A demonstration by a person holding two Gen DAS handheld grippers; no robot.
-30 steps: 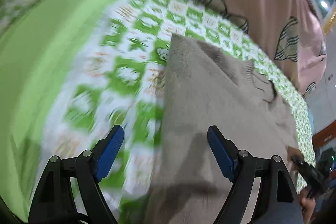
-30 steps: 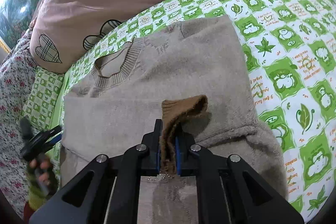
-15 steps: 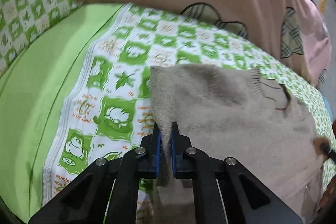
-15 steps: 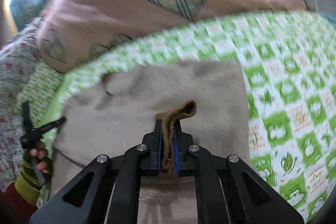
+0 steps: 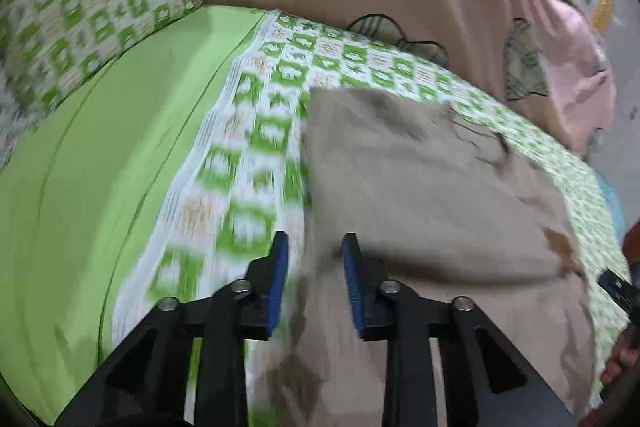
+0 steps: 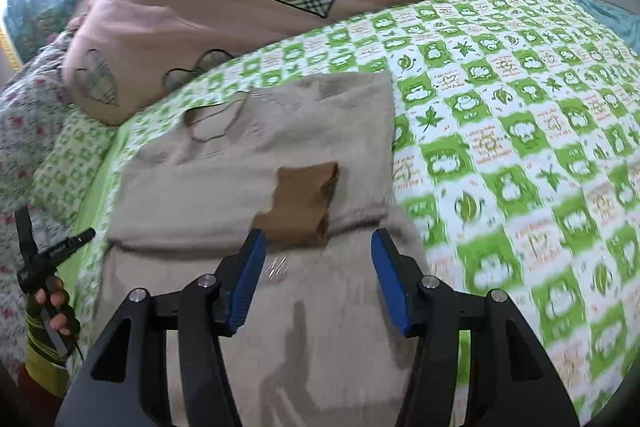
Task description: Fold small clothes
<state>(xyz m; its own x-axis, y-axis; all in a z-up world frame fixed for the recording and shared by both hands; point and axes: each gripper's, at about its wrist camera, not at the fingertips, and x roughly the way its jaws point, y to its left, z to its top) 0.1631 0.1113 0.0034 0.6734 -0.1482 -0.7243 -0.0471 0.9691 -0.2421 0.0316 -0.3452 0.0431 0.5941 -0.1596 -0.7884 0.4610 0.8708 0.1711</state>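
Beige sweater (image 6: 256,183) folded on bed, both grippers (left (image 5: 313,263), right (image 6: 318,255)) opening, empty

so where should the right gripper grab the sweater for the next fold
Judging by how it lies, grip the sweater at its near bottom hem, coming from the near side. The brown cuff lies folded across it, the body below is unfolded, and the right gripper is opening above.
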